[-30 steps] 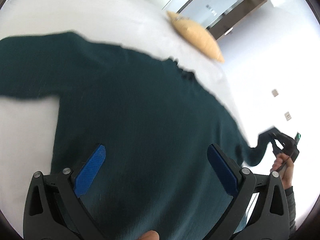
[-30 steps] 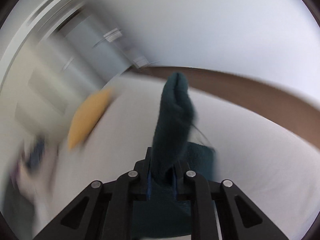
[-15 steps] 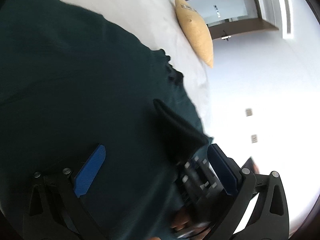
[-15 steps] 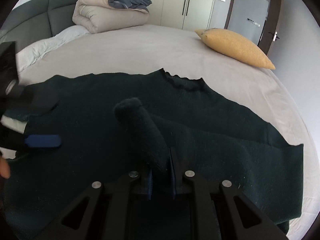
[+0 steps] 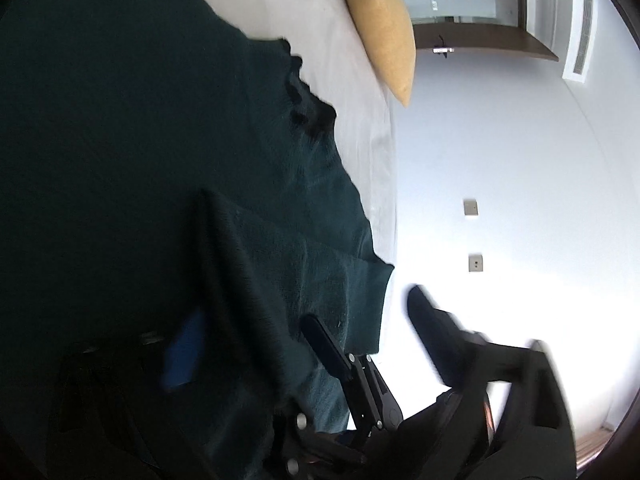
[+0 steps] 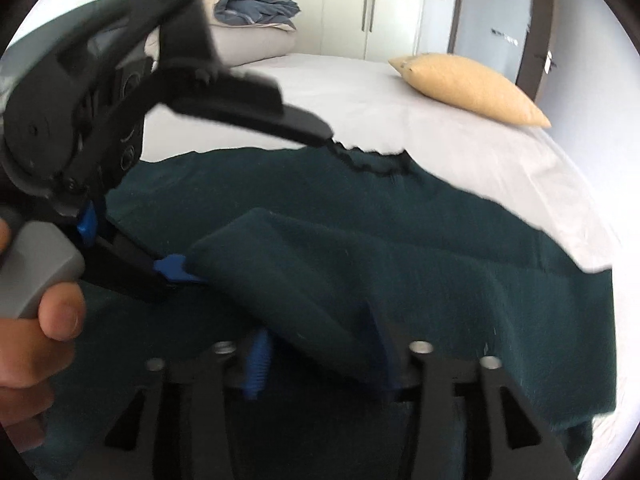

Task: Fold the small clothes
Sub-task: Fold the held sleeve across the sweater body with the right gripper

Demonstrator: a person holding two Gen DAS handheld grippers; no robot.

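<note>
A dark green knitted sweater [image 5: 120, 160] lies spread on the white bed [image 5: 320, 20], neckline toward the pillow; it also shows in the right wrist view [image 6: 400, 232]. One sleeve [image 6: 288, 280] lies folded in across the body. My right gripper [image 6: 320, 364] is open, its jaws either side of the sleeve end. My left gripper [image 5: 304, 344] is open wide, with one blue pad [image 5: 184, 352] under the sleeve's folded edge. In the right wrist view the left gripper [image 6: 248, 196] reaches in from the left, its lower finger [image 6: 172, 268] at the sleeve tip.
A yellow pillow [image 6: 468, 88] lies at the far corner of the bed, also in the left wrist view [image 5: 384, 28]. Folded duvets [image 6: 248, 24] are stacked at the back left by the wardrobe [image 6: 360, 0]. The bed's right edge [image 5: 384, 184] runs along a white wall.
My right gripper has opened and let the sleeve go onto the sweater's body. My left gripper has moved right, up to the sleeve, close beside the right gripper.
</note>
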